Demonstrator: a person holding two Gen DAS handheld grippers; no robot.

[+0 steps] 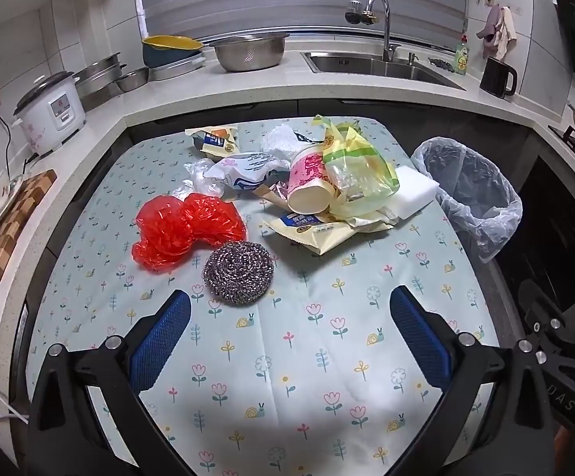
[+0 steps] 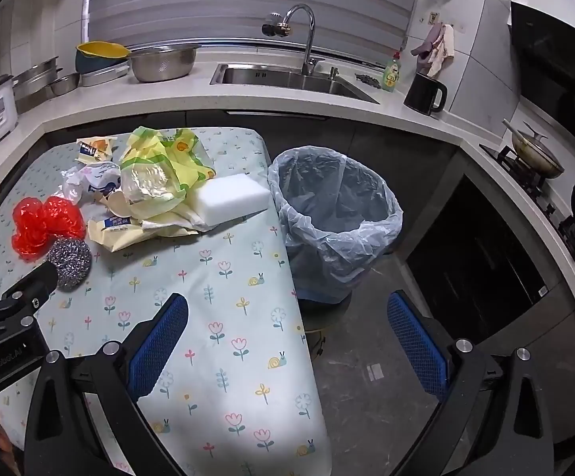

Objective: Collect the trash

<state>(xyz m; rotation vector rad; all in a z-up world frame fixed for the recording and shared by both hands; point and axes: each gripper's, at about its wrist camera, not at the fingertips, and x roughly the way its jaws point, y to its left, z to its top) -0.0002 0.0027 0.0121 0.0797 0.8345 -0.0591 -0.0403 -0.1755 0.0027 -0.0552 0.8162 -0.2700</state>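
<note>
A heap of trash lies on the flowered tablecloth (image 1: 287, 357): a red crumpled plastic bag (image 1: 184, 226), a steel scouring ball (image 1: 239, 272), a pink paper cup (image 1: 309, 186) on its side, a yellow-green plastic bag (image 1: 356, 166), cream wrappers (image 1: 307, 230) and a white sponge block (image 1: 412, 188). A bin with a clear liner (image 1: 474, 194) stands off the table's right edge. My left gripper (image 1: 289, 305) hangs open just short of the scouring ball, holding nothing. My right gripper (image 2: 287, 309) is open over the table's right edge, the bin (image 2: 339, 214) ahead of it.
A counter wraps the back with a rice cooker (image 1: 49, 115), steel bowls (image 1: 249, 51), a sink with tap (image 1: 378, 63), a soap bottle (image 1: 461, 55) and a black jug (image 1: 497, 77). A stove with a pan (image 2: 537, 154) runs along the right. Bare floor (image 2: 366, 377) lies below the bin.
</note>
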